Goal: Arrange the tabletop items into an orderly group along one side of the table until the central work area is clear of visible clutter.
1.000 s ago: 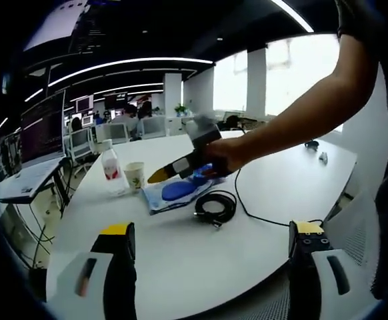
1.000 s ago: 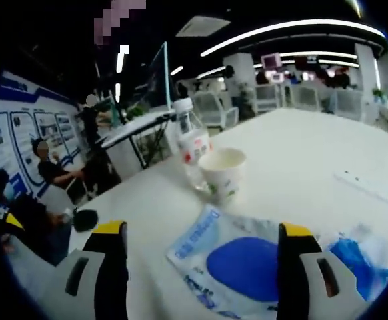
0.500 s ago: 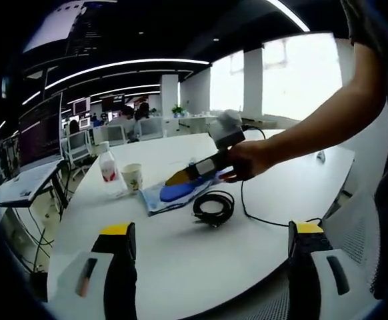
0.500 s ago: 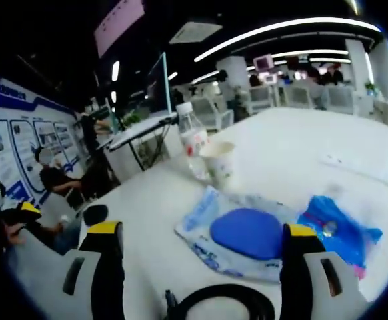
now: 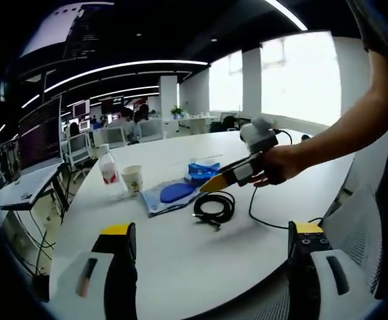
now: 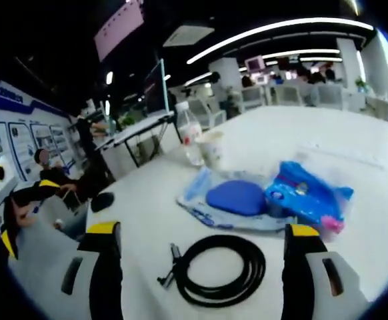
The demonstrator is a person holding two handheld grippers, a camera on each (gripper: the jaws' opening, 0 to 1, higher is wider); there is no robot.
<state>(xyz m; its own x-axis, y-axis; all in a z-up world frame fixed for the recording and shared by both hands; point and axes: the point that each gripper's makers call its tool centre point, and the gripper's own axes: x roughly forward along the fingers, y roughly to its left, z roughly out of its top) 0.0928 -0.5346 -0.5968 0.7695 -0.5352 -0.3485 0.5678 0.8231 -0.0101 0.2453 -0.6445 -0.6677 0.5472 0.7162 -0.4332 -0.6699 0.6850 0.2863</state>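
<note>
Right hand-held gripper [image 6: 197, 267]: jaws wide apart, empty, above coiled black cable [image 6: 219, 269] | left hand-held gripper [image 5: 207, 263]: spread, empty | white counter [image 5: 181, 247] centre: blue pouches [image 6: 261, 198], paper cup [image 5: 133, 178], bottle [image 5: 108, 171] | risk: loose cable end snagging pouches.

The right hand-held gripper [image 5: 211, 185] is pulling back from the clear pouch with the blue pad [image 6: 237, 198], away from the bottle [image 6: 189, 135] and the paper cup [image 6: 211, 147]. It is now hovering with its jaws apart over the coiled black cable [image 6: 219, 269], which is coming into the right gripper view. The blue packet [image 6: 305, 194] is also coming fully into sight beside the pad.
</note>
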